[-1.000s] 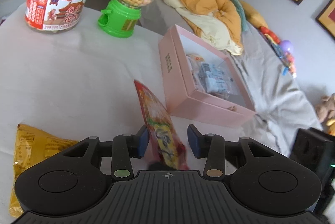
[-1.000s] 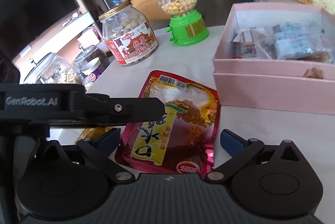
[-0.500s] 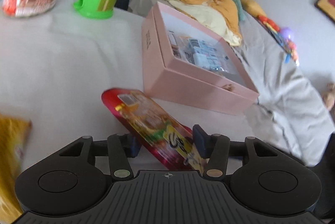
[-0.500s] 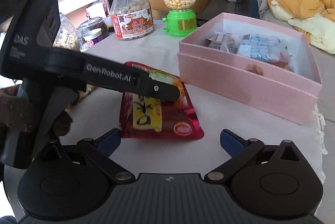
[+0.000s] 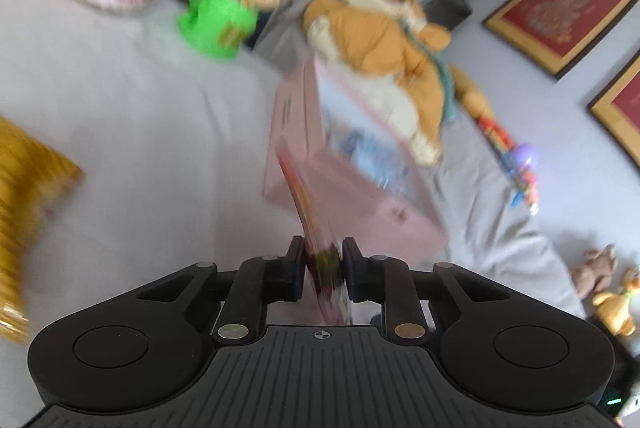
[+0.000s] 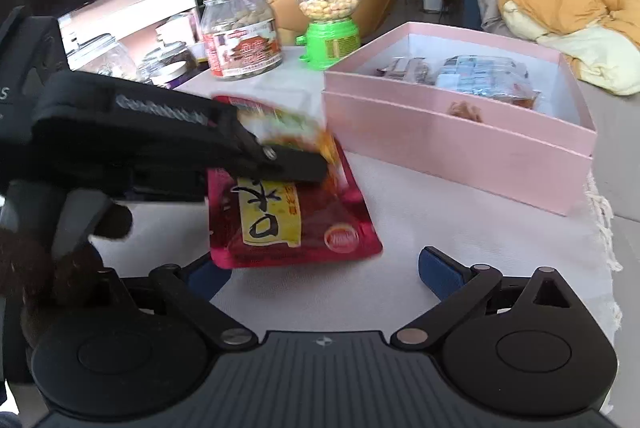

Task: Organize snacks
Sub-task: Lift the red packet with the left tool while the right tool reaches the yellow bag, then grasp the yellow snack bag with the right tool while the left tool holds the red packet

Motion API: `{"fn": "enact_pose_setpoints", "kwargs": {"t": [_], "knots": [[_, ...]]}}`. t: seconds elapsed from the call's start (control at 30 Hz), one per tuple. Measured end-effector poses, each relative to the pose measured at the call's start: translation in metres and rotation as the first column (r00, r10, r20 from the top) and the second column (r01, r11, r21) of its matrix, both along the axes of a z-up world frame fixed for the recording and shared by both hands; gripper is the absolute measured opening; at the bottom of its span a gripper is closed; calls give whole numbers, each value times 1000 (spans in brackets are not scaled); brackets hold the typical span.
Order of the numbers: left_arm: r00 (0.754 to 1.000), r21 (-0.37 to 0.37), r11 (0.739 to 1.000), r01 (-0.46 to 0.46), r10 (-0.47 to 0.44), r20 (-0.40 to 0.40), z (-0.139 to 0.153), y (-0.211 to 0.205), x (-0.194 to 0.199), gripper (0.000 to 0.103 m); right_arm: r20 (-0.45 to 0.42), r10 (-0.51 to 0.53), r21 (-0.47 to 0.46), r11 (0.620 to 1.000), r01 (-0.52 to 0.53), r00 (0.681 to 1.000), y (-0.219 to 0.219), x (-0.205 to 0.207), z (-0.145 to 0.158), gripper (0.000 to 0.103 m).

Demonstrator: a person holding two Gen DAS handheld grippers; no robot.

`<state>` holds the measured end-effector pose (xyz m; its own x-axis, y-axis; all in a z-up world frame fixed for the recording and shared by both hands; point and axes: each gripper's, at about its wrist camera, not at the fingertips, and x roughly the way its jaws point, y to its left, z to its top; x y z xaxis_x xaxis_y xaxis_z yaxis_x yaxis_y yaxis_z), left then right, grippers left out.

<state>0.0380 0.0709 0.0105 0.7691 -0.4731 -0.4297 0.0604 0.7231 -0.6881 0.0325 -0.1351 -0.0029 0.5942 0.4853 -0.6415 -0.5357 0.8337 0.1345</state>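
Note:
My left gripper (image 5: pixel 323 270) is shut on a red snack packet (image 5: pixel 308 212), seen edge-on and blurred. In the right wrist view the same packet (image 6: pixel 296 220) hangs lifted above the white table, pinched by the left gripper (image 6: pixel 296 164). The open pink box (image 6: pixel 460 132) holds several wrapped snacks and stands to the right of the packet; it also shows in the left wrist view (image 5: pixel 352 188). My right gripper (image 6: pixel 324 270) is open and empty, low in front of the packet.
A peanut jar (image 6: pixel 240 32) and a green candy dispenser (image 6: pixel 330 20) stand at the table's far side. A yellow snack bag (image 5: pixel 24 212) lies at the left. Glass jars (image 6: pixel 104 58) sit far left. Orange bedding (image 6: pixel 572 0) lies behind the box.
My left gripper has closed on the red packet, turned it edge-on and lifted it toward the pink box. The right gripper has stayed open and drawn back a little.

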Motion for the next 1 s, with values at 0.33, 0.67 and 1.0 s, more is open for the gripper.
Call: {"fn": "enact_pose_setpoints", "kwargs": {"t": [0.33, 0.67, 1.0], "knots": [[937, -23, 946, -323, 323, 134, 34, 132, -97, 21, 24, 97, 14, 995, -97, 995, 53, -13, 22, 100], [879, 34, 886, -462, 452, 150, 26, 186, -165, 21, -30, 171, 15, 985, -170, 985, 171, -6, 35, 100], [924, 124, 917, -380, 368, 107, -3, 174, -141, 33, -144, 144, -28, 988, -150, 979, 210, 40, 14, 89]]}}
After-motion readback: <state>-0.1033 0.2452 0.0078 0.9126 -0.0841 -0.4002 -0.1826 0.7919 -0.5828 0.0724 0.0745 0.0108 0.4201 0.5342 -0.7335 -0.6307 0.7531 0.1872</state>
